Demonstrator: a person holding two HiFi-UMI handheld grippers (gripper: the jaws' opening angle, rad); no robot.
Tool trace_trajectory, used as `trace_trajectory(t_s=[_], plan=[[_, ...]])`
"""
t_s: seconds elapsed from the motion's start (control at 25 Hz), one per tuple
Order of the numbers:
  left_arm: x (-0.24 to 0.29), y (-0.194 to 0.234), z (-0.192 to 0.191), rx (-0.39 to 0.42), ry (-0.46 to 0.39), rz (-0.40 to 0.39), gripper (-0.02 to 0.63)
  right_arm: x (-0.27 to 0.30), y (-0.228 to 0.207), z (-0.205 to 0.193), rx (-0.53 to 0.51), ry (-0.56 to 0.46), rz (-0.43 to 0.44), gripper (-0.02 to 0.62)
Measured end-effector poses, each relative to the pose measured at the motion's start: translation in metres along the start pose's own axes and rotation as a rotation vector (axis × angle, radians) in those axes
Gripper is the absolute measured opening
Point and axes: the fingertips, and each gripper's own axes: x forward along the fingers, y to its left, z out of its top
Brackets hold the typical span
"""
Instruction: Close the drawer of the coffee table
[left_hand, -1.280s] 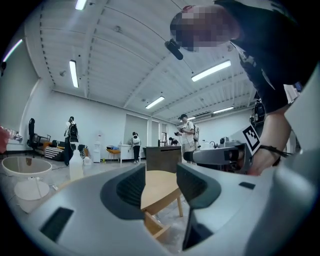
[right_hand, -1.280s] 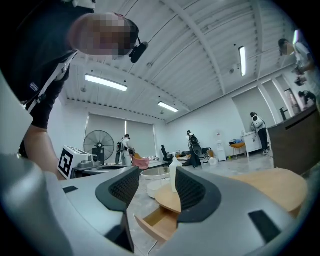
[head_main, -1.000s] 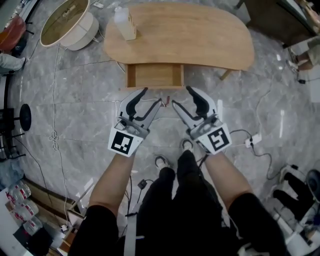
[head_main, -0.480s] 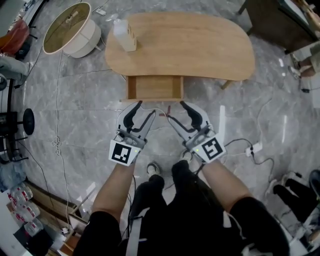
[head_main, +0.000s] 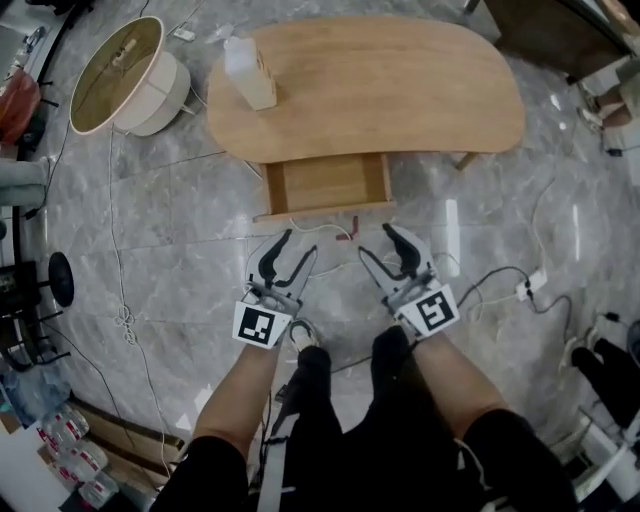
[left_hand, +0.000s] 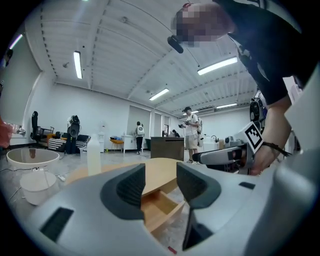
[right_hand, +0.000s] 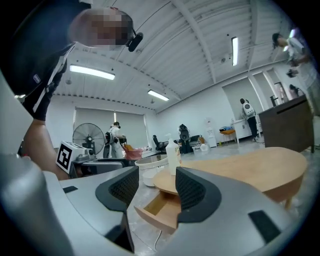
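Note:
A light wooden coffee table (head_main: 380, 85) stands on the marble floor, and its drawer (head_main: 327, 184) is pulled out toward me, empty inside. The left gripper (head_main: 291, 250) hovers just short of the drawer's front at the left, jaws open with nothing between them. To the right, the right gripper (head_main: 382, 245) is likewise open and empty, a little short of the drawer front. Through the left gripper view the drawer (left_hand: 159, 207) shows between the jaws; the right gripper view has the drawer (right_hand: 159, 209) there too.
A white bottle (head_main: 249, 70) stands on the table's left end. A round white basket (head_main: 122, 75) lies on the floor at the left. Cables (head_main: 500, 285) trail across the floor at the right. People stand far off in the gripper views.
Both grippers have dropped lower and pulled back from the drawer front, and the person's body has sunk down. The jaws stay open as before.

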Motion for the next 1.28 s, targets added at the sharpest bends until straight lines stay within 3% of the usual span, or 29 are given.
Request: trace_trajectory(t_s=[0.44,0.6,0.84,1.04,1.28], plan=[[-0.015,0.015,-0.077,-0.004,0.063,-0.125,0.193,0.01,0.009,-0.063,-0.033,0.054,-0.081,0.233],[-0.009,0.024,-0.104,0.088,0.076,-0.151,0.193,0.02,0.002,-0.096,-0.041,0.069,-0.039,0.233],[0.002,0.022,-0.159,0.01,0.124,-0.133,0.193,0.024,-0.004,-0.169,-0.053,0.175,0.029,0.233],[0.016,0.019,-0.201,-0.037,0.168,-0.133,0.193,0.036,-0.026,-0.22,-0.063,0.275,0.003,0.233],[0.031,0.033,-0.234,-0.026,0.19,-0.118,0.193,0.056,-0.04,-0.25,-0.064,0.307,-0.007,0.233]])
